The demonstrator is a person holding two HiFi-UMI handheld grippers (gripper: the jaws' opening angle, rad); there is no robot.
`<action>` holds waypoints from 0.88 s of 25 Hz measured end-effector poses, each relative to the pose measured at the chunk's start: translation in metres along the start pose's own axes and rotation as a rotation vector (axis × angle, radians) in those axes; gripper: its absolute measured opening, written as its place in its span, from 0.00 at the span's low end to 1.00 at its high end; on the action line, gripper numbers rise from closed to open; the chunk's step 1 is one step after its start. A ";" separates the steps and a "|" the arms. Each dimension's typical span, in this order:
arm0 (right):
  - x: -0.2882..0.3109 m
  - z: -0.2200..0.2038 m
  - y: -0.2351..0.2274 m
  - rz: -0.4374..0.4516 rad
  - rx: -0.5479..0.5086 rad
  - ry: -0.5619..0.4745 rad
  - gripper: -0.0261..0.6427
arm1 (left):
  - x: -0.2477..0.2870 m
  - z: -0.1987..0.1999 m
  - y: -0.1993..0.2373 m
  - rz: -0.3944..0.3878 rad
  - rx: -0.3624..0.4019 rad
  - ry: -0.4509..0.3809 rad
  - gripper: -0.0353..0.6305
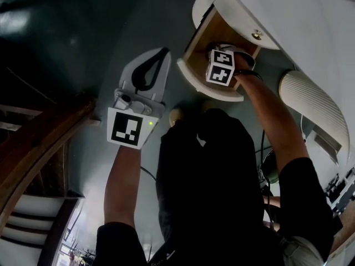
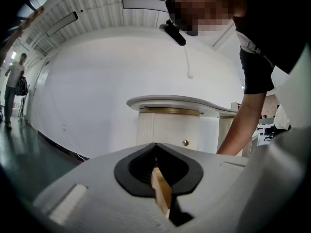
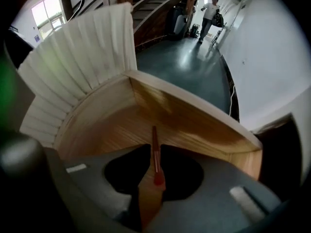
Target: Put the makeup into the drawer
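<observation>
A thin red makeup pencil [image 3: 155, 155] is pinched between the jaws of my right gripper [image 3: 154, 148], which is shut on it. That gripper [image 1: 221, 60] reaches into the open wooden drawer [image 1: 206, 85] of a cream dresser [image 1: 294, 15]; its tips are hidden there in the head view. The pencil points toward the drawer's back wall [image 3: 189, 118], above the wooden floor. My left gripper [image 1: 150, 73] hangs shut over the dark floor, left of the drawer, and holds nothing. In the left gripper view [image 2: 156, 171] it faces the dresser [image 2: 170, 125] from a distance.
A ribbed cream panel [image 1: 310, 104] curves to the right of the drawer, and the ribbed drawer front [image 3: 82, 57] shows at left. Dark wooden stairs [image 1: 33, 148] lie at the left. A person [image 3: 210, 8] walks far down the hall. A brass knob [image 1: 256, 35] sits above the drawer.
</observation>
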State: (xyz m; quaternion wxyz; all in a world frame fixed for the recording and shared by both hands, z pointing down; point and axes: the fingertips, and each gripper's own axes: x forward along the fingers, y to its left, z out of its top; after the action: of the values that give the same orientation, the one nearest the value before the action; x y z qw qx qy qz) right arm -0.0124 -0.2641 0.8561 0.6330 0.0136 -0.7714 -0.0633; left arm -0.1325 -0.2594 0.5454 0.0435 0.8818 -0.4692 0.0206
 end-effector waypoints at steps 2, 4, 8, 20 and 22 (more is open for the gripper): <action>-0.016 0.001 -0.001 -0.024 0.024 -0.019 0.13 | -0.001 0.004 -0.006 -0.007 -0.004 0.008 0.07; -0.039 0.004 -0.002 -0.053 0.055 -0.052 0.11 | -0.002 0.012 -0.014 -0.012 -0.009 0.016 0.07; -0.088 0.017 -0.003 -0.120 0.139 -0.148 0.06 | -0.005 0.025 -0.029 -0.028 -0.016 0.039 0.07; -0.281 0.080 0.013 -0.263 0.356 -0.557 0.04 | -0.021 0.084 -0.069 -0.071 -0.030 0.073 0.07; -0.316 0.089 0.017 -0.277 0.390 -0.646 0.04 | -0.024 0.098 -0.076 -0.069 -0.039 0.072 0.07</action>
State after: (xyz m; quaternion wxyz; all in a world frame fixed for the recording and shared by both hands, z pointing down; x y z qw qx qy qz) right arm -0.0358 -0.2084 0.5327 0.3289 0.2170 -0.9191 -0.0015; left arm -0.0838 -0.2069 0.4421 0.0781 0.8952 -0.4369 0.0415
